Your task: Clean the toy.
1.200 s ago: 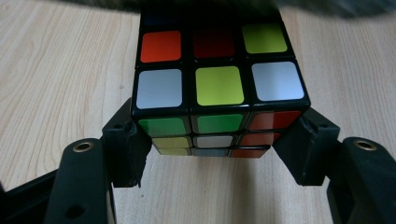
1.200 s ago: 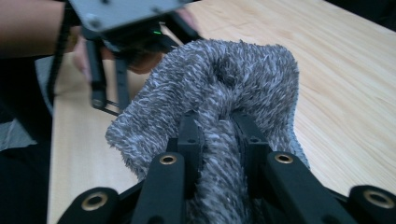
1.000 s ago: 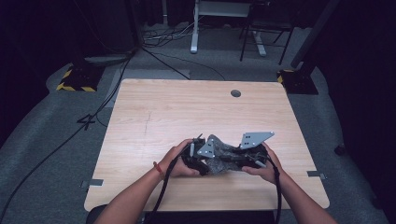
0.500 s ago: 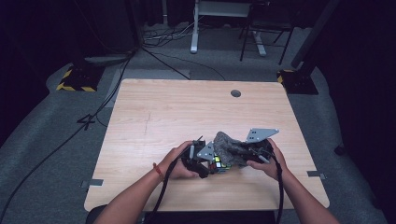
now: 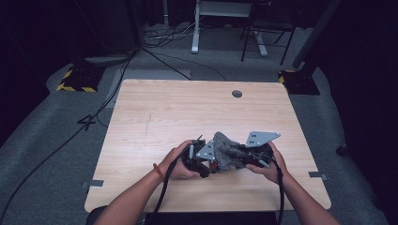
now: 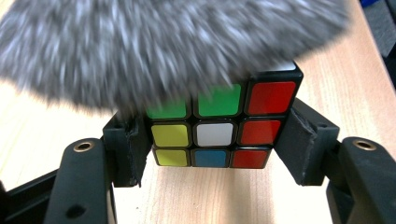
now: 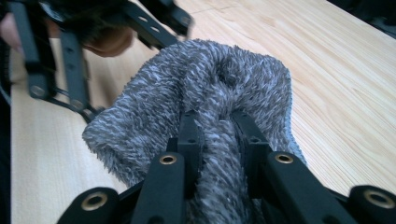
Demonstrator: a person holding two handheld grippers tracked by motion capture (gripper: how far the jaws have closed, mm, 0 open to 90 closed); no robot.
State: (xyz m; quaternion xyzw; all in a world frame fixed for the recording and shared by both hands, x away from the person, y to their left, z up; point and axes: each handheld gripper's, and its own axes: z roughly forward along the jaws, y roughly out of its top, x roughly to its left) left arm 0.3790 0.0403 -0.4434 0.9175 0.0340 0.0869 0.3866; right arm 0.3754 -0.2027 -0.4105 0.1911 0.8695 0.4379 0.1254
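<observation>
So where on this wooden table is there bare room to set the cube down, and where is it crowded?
Bare: the light wooden table from its far edge with the round grey grommet down to the hands, plus both side strips. Crowded: the near middle, where the left gripper clamps the colourful puzzle cube and the right gripper pinches the fuzzy grey cloth over it.

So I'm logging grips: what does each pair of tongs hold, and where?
The left tongs clamp a puzzle cube by two opposite sides. The right tongs pinch a fold of the grey fuzzy cloth.
</observation>
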